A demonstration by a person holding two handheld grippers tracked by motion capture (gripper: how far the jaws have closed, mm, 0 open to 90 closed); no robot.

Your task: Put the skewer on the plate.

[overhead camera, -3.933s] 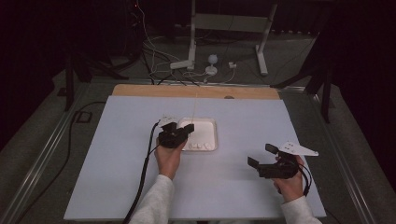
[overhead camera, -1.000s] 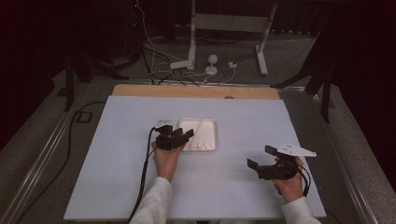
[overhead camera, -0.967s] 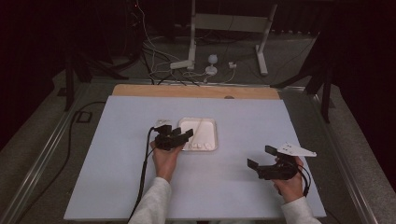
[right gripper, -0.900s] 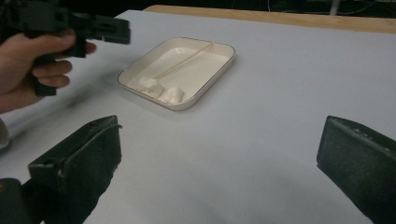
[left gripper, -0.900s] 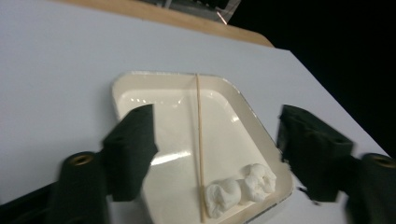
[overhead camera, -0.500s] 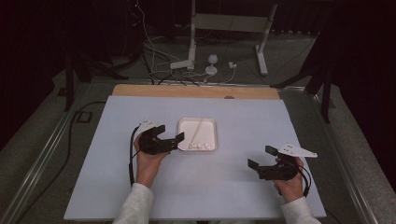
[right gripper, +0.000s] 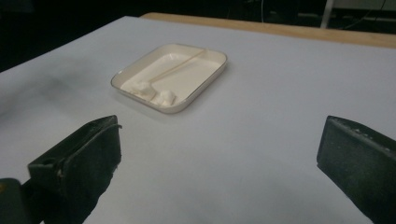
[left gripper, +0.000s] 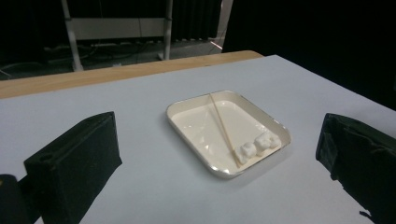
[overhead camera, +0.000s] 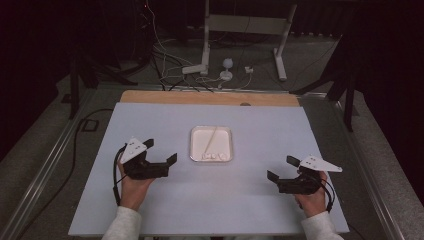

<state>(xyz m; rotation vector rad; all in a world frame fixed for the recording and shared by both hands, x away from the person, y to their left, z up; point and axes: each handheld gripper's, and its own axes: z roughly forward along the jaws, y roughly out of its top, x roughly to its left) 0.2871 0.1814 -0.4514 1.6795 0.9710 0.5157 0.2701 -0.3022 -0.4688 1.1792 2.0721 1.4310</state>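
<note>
A person's left gripper (overhead camera: 161, 151) rests at the left of the pale blue table (overhead camera: 250, 120), its jaws spread wide with nothing between them. At the table's centre, apart from both grippers, sits a shallow white tray (overhead camera: 226, 132) holding a thin wooden skewer (left gripper: 222, 125) laid slantwise, and two small white lumps (left gripper: 256, 144) against the tray's near rim; the skewer's lower end touches one lump. At the right, near the table's front edge, the right gripper (overhead camera: 283, 169) is held in the person's hand, jaws likewise parted and empty.
</note>
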